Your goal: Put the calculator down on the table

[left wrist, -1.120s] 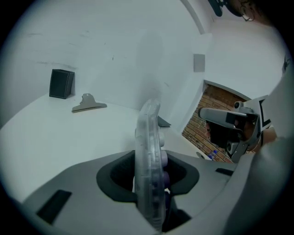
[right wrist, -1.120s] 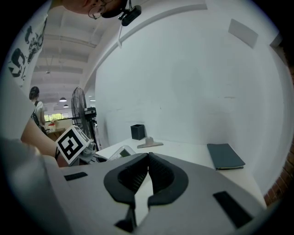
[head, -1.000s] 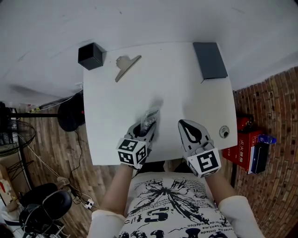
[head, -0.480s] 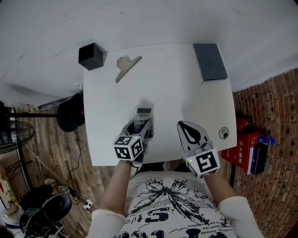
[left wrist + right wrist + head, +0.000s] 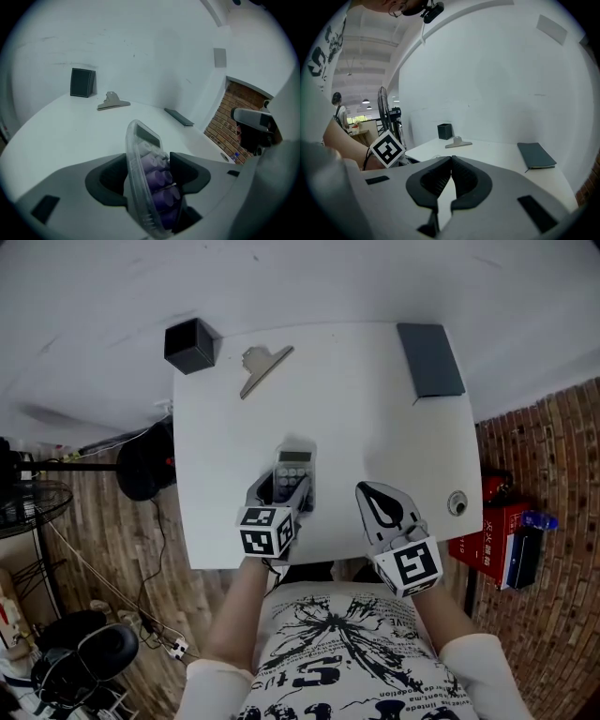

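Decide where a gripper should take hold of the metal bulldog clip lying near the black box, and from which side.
On the bulldog clip, probably the handle tabs, coming from above: they stand up off the white table, while its long bar lies flat there and offers little to pinch.

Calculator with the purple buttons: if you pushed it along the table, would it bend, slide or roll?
The calculator would probably stay stiff, because its clear shell looks like hard plastic. It would likely slide easily, since the white table looks smooth and bare around it. It shouldn't roll, being flat and thin, and it looks light for its size.
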Demonstrator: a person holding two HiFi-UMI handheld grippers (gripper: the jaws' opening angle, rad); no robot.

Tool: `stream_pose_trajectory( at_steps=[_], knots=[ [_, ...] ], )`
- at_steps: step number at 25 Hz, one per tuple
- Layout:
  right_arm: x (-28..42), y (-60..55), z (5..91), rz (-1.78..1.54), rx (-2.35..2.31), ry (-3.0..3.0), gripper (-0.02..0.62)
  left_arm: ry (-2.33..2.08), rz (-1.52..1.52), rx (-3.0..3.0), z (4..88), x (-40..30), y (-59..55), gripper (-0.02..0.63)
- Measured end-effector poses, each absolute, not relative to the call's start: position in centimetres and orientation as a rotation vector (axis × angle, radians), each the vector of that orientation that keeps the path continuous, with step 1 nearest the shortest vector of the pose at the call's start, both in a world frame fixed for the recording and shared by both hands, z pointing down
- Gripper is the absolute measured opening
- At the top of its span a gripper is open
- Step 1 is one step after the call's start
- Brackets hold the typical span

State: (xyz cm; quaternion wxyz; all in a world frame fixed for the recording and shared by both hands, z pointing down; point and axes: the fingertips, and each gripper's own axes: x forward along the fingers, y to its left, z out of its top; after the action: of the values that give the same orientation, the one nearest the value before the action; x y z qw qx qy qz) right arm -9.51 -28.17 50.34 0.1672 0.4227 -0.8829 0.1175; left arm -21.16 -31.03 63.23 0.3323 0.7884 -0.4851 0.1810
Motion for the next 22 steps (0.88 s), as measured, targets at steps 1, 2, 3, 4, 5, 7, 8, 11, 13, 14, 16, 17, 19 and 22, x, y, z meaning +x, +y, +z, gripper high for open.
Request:
stream_pose_trajectory(
  at_steps=[1, 2, 3, 4, 5, 7, 8, 11, 13, 14, 16, 17, 19, 22],
  knots=[
    [-9.7, -28.1, 50.4, 0.337, 1.205, -2.511, 0.015, -1.273, 0.480, 2.056, 63.3, -21.4, -31.0, 0.283],
    [-9.9, -28.0, 50.5, 0.338, 1.207, -2.510, 0.015, -1.280, 0.484, 2.051, 63.4, -21.6, -31.1, 0.290],
    [-10.1, -27.9, 50.5, 0.336, 1.208, -2.511, 0.015, -1.289, 0.489, 2.046, 63.4, -21.9, -31.1, 0.297],
    [-10.2, -27.9, 50.5, 0.334, 1.209, -2.512, 0.014, -1.299, 0.496, 2.044, 63.5, -22.2, -31.1, 0.301],
    [-10.4, -27.8, 50.5, 0.334, 1.211, -2.513, 0.015, -1.308, 0.510, 2.047, 63.5, -22.5, -31.0, 0.304],
    [-10.7, -27.6, 50.3, 0.328, 1.211, -2.516, 0.015, -1.320, 0.545, 2.077, 63.2, -23.0, -30.8, 0.304],
    [-10.9, -27.5, 50.2, 0.320, 1.209, -2.519, 0.015, -1.325, 0.557, 2.096, 63.0, -23.1, -30.8, 0.303],
    [-11.3, -27.4, 49.9, 0.302, 1.213, -2.527, 0.015, -1.350, 0.554, 2.128, 62.2, -23.7, -30.7, 0.303],
    [-11.5, -27.4, 49.5, 0.300, 1.226, -2.527, 0.015, -1.376, 0.531, 2.135, 61.4, -24.3, -30.8, 0.302],
    [-11.6, -27.4, 49.2, 0.293, 1.232, -2.528, 0.015, -1.392, 0.517, 2.140, 60.8, -24.6, -30.8, 0.302],
    [-11.6, -27.3, 48.6, 0.274, 1.248, -2.526, 0.015, -1.427, 0.487, 2.157, 59.4, -25.2, -30.9, 0.284],
    [-11.5, -27.3, 48.3, 0.265, 1.260, -2.523, 0.015, -1.441, 0.471, 2.168, 58.5, -25.4, -30.9, 0.264],
    [-11.3, -27.4, 47.5, 0.249, 1.289, -2.520, 0.015, -1.463, 0.433, 2.196, 56.6, -25.7, -30.9, 0.237],
    [-10.9, -27.5, 46.3, 0.211, 1.323, -2.523, 0.015, -1.505, 0.375, 2.248, 53.5, -26.1, -30.8, 0.198]
  ],
)
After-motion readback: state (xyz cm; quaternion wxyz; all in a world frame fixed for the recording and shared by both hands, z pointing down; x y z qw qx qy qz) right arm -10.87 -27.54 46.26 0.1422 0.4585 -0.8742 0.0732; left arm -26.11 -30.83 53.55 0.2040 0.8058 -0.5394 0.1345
